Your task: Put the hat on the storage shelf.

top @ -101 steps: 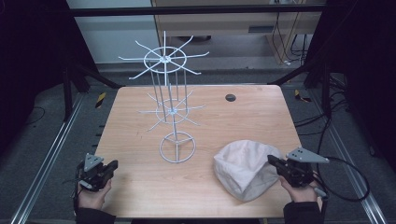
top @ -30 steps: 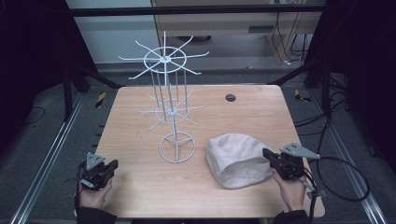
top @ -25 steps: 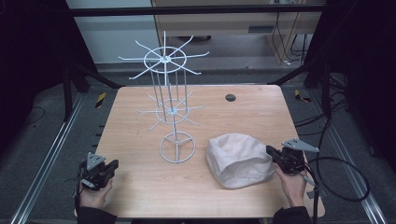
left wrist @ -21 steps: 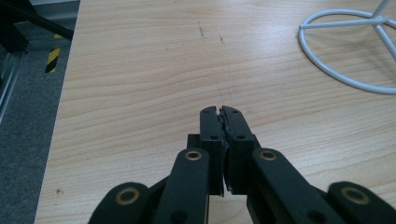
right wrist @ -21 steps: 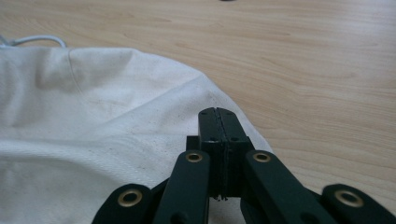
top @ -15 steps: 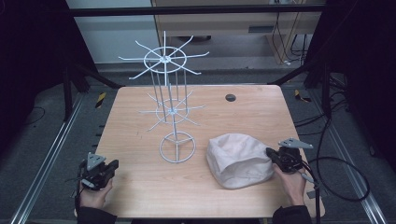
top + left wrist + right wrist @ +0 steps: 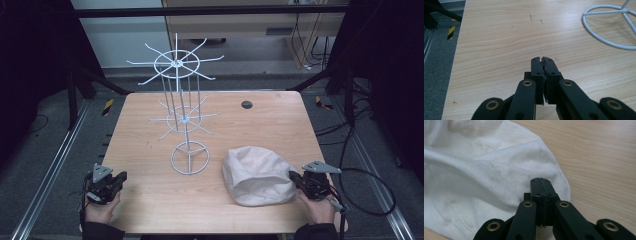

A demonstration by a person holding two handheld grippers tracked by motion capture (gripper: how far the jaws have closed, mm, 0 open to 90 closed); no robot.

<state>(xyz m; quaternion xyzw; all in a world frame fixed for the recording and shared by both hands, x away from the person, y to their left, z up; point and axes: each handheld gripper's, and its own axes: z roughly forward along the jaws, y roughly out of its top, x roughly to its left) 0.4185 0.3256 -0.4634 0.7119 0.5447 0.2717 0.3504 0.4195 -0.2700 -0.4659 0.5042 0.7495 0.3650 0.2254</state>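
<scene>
A light wooden table (image 7: 150,125) with rounded corners stands on a grey floor inside a dark metal frame, with cables trailing at the right and a pale wall behind. The largest thing on it is a white wire display rack (image 7: 182,115), two tiers of spoke arms on upright rods rising from a ring base, set left of the table's middle; part of its ring base shows at the upper right of the left gripper view. Next in size is a soft off-white cloth hat or pouch of woven cotton (image 7: 257,175), lying slumped on the near right part of the table, well apart from the rack's base. It looks light and limp, with seams and folds that would collapse under a pinch; it should not slip much, and nothing about it seems fragile. A stitched edge or a doubled fold near its rim, the part closest to the right gripper (image 7: 541,181), would likely give the firmest hold, since a single layer might just stretch and drag. That gripper, held in the person's right hand at the cloth's right edge, has its jaws pressed together above the cloth's border; whether any fabric is caught between them cannot be told. The left gripper (image 7: 542,60) sits at the near left corner over bare wood, jaws together with nothing between them. A small dark round disc (image 7: 246,104) lies near the far edge.
</scene>
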